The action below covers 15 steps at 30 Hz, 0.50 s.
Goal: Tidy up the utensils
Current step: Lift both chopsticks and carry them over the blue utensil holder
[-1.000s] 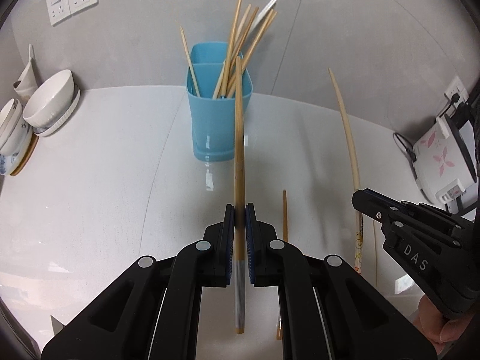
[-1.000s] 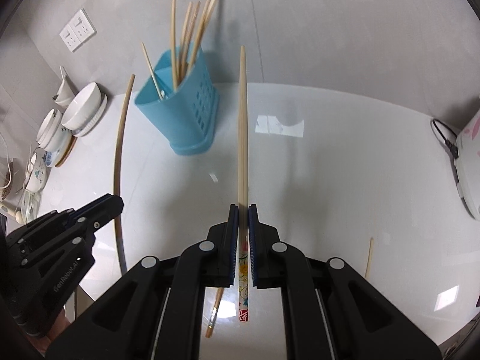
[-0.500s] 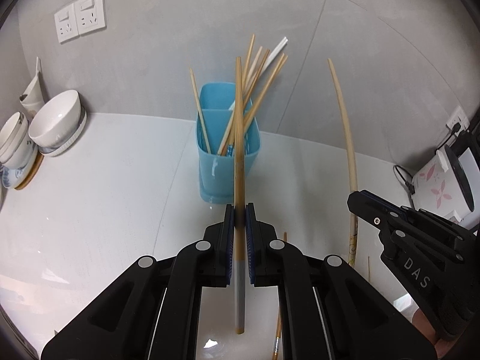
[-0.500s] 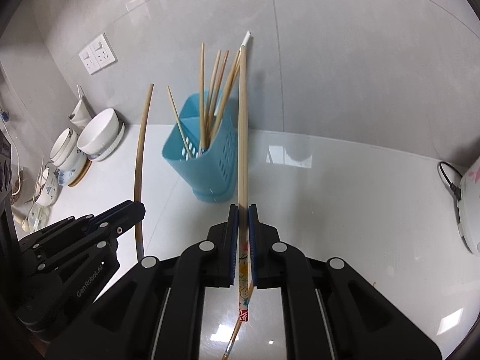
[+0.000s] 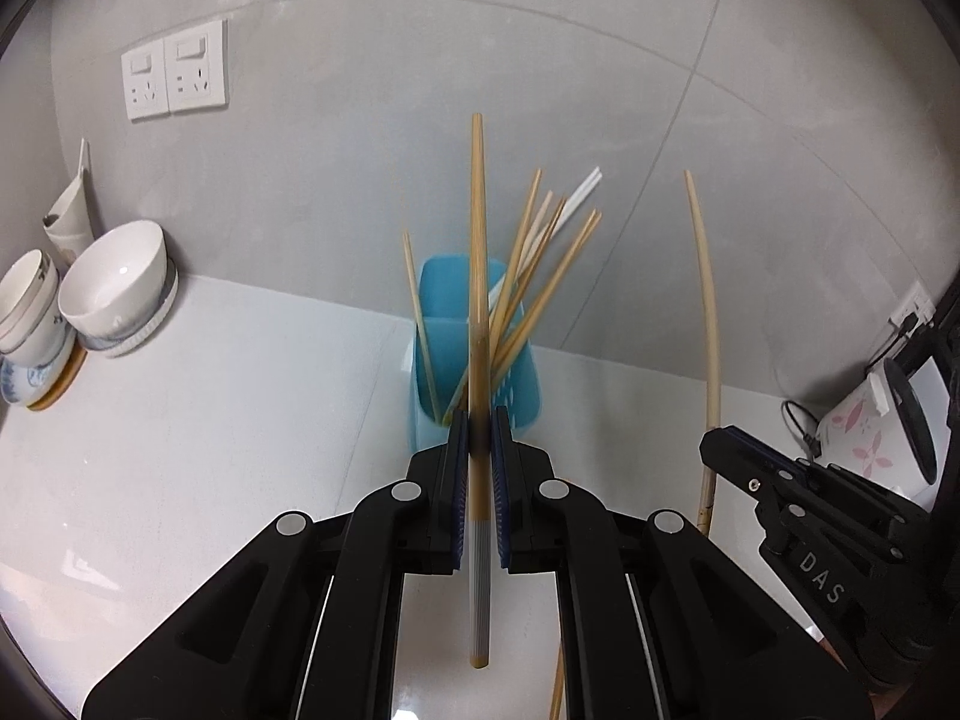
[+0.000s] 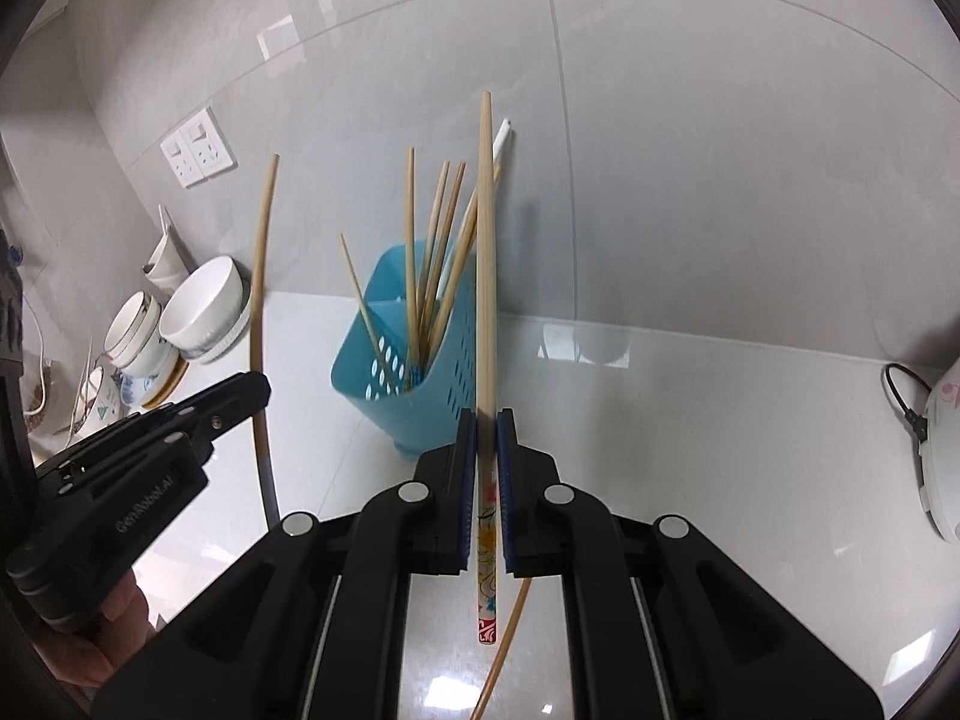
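Note:
A blue perforated utensil holder (image 5: pixel 474 354) (image 6: pixel 408 360) stands on the white counter by the wall, with several chopsticks (image 5: pixel 528 294) (image 6: pixel 438 252) leaning in it. My left gripper (image 5: pixel 479 438) is shut on a wooden chopstick with a grey end (image 5: pixel 477 252), its tip pointing up over the holder. My right gripper (image 6: pixel 486 426) is shut on a pale chopstick with a flowered end (image 6: pixel 485 240), held just right of the holder. Each gripper shows in the other's view: the right gripper (image 5: pixel 714 444) at right, the left gripper (image 6: pixel 258 384) at left.
White bowls (image 5: pixel 114 288) (image 6: pixel 204 306) are stacked at the left by the wall, under wall sockets (image 5: pixel 174 78). A white appliance with pink flowers (image 5: pixel 870 426) and its cable sit at the right. A loose chopstick (image 6: pixel 504 648) lies on the counter below the right gripper.
Both grippers have risen and tilted up with their chopsticks still clamped. The holder now sits lower and closer in both views, and more wall shows.

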Motion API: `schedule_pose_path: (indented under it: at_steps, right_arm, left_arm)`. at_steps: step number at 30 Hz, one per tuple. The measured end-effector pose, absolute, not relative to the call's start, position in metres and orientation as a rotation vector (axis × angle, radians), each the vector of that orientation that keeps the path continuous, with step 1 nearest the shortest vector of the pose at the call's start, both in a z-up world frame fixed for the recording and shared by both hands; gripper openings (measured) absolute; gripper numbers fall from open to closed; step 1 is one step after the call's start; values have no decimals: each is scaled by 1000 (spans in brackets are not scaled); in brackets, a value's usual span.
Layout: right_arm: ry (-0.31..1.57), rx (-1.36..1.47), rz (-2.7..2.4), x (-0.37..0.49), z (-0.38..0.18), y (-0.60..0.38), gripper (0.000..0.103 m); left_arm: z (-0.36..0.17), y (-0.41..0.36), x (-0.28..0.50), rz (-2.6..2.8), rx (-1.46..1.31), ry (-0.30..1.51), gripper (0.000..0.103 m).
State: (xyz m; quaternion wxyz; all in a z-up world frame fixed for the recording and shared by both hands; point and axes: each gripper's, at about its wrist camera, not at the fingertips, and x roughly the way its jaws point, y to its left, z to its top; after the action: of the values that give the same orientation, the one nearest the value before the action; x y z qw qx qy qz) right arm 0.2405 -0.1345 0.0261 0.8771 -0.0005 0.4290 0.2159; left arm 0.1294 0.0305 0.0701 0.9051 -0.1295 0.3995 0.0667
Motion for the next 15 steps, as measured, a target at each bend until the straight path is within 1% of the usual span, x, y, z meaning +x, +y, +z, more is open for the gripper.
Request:
schedule_pose_path:
  at_steps: [7,15]
  right_arm:
    - [828,30,480,251,37,-130,6]
    - [793,44,491,261,43,-123,6]
  left_arm:
    - [76,36,143,127,-264,746,7]
    - [86,44,158,99,-267,572,7]
